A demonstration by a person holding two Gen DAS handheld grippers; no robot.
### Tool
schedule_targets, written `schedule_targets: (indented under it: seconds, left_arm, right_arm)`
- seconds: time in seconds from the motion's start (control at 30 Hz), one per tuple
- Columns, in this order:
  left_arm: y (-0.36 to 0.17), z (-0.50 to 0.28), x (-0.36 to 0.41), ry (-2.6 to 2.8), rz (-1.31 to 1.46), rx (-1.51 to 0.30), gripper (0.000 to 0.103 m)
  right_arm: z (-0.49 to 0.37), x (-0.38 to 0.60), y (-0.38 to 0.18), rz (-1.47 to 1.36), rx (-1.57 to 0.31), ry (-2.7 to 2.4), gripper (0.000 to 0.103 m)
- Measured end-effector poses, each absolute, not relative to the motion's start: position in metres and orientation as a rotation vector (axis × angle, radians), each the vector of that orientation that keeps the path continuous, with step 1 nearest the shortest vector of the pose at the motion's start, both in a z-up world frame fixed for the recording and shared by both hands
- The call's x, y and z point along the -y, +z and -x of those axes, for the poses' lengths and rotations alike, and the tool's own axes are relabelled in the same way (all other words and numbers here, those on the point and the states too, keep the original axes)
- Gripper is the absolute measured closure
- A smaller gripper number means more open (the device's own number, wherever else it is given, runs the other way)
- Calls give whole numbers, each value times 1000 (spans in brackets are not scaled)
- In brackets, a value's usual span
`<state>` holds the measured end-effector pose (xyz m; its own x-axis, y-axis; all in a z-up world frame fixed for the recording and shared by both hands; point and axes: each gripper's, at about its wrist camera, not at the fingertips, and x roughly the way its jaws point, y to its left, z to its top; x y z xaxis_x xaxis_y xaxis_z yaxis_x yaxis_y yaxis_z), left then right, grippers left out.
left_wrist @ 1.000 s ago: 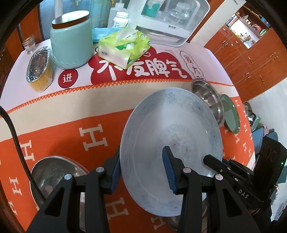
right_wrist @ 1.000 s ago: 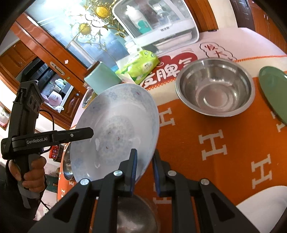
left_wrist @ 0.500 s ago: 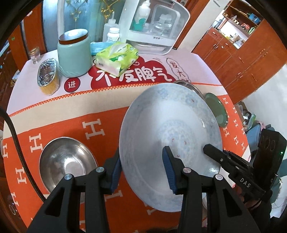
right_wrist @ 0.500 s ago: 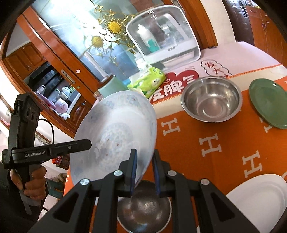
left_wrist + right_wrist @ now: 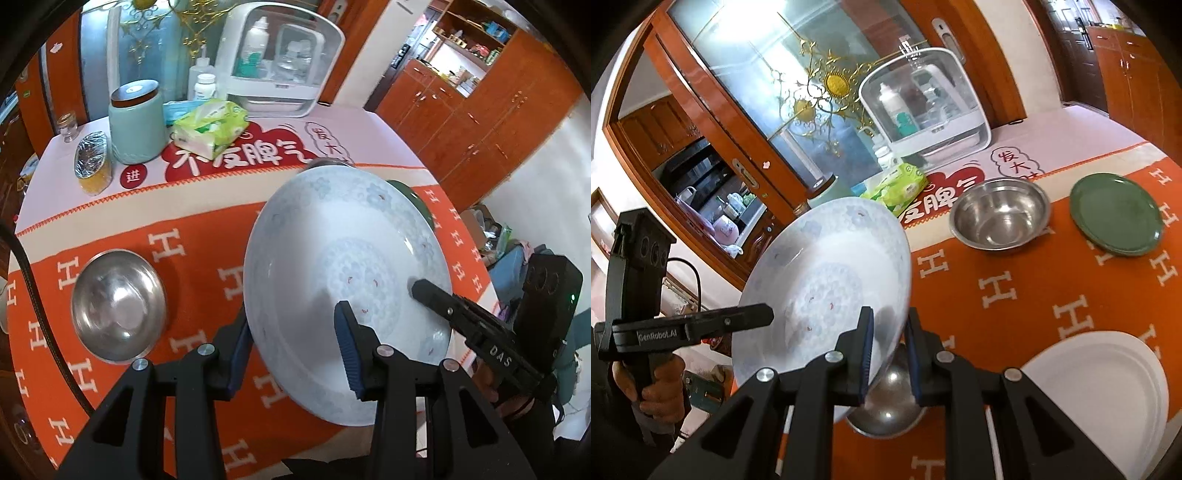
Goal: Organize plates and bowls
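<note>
Overhead, both tongs — left (image 5: 295, 341) seemingly spread, right (image 5: 888, 345) pinching — flank the patterned plate (image 5: 343, 280) above an orange tablecloth (image 5: 1015, 295).

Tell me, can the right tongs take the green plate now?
Probably not yet. The right tongs are shut on the rim of the patterned plate, so they are occupied. The green plate itself lies uncovered on the orange cloth, beside the steel bowl.

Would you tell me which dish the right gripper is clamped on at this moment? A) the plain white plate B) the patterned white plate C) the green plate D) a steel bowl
B: in the right wrist view the right gripper pinches the rim of the patterned white plate, tilted and lifted above the tablecloth.
</note>
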<state>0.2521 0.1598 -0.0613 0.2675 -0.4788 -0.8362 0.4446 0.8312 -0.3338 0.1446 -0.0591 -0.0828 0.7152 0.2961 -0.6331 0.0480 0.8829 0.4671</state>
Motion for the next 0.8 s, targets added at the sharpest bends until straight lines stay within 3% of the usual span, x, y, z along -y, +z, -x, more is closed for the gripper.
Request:
schedule_targets:
  seconds: [0.37,0.53,0.8]
  left_arm:
    - [-59,-196,-135,-663,50,-1154,62]
    - [-68,-178,-123,-666,80,-1180,74]
    - [-77,-154,-90,-648,157,-1212,82]
  right_arm:
    - [-94,83,-68,-475,-732,107,87]
    - [-72,100,-64,-465,-732,89,88]
    - [-50,129,-63,-435,-772,76,88]
